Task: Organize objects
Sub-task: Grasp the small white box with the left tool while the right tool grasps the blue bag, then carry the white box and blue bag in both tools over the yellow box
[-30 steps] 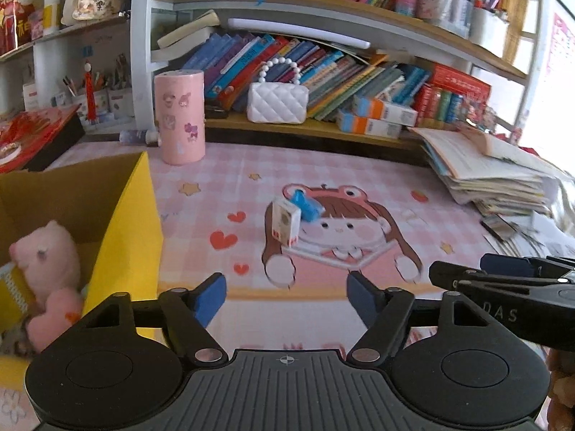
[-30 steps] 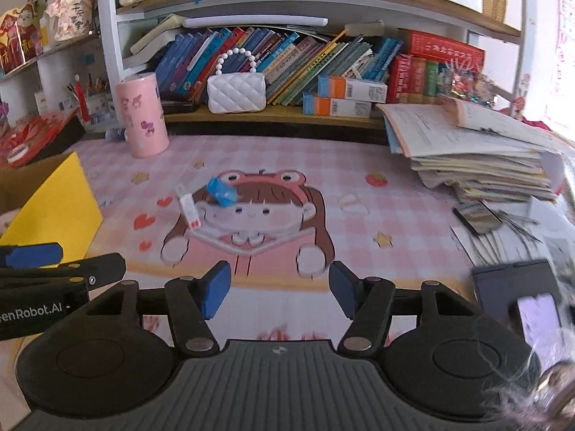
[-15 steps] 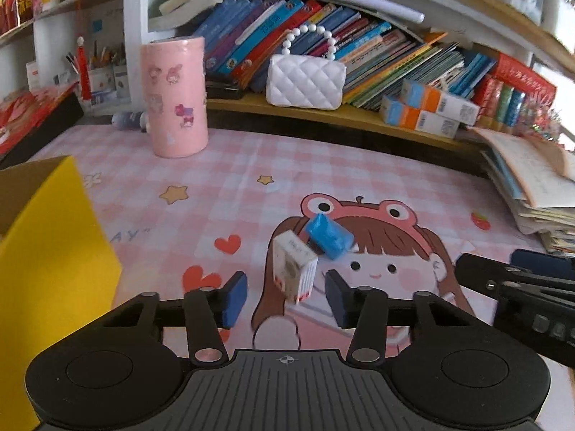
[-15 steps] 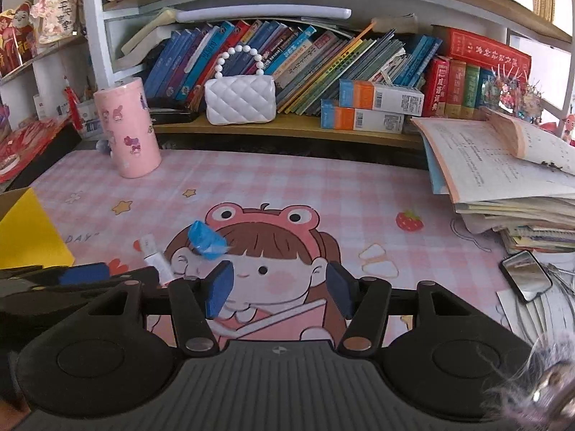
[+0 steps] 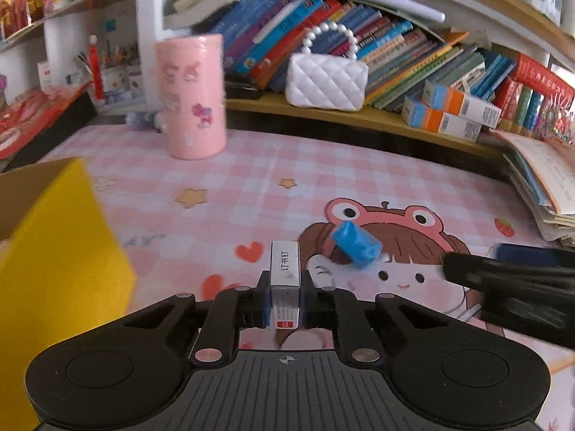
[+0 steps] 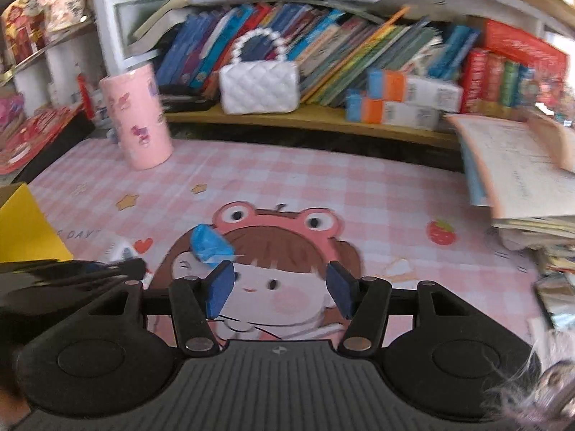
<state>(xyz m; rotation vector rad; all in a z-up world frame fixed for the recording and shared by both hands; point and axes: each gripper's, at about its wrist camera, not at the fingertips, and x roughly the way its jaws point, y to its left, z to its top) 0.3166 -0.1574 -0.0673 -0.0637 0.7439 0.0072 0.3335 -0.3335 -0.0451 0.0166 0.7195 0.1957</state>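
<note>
My left gripper (image 5: 285,294) is shut on a small white staples box (image 5: 285,269) with a red label, just above the pink cartoon mat (image 5: 323,179). A blue roll (image 5: 355,244) lies on the mat just right of it and also shows in the right wrist view (image 6: 210,244). My right gripper (image 6: 279,289) is open and empty, with its left fingertip (image 6: 219,287) close below the blue roll. The left gripper (image 6: 72,276) shows at the left of the right wrist view.
A yellow cardboard box (image 5: 61,251) stands at the left. A pink cylinder (image 5: 190,97) stands at the back of the mat. A white quilted bag (image 5: 327,79) and books fill the shelf behind. A stack of papers (image 6: 521,179) lies at the right.
My left gripper moved forward and closed on the staples box. My right gripper moved forward toward the blue roll and stayed open.
</note>
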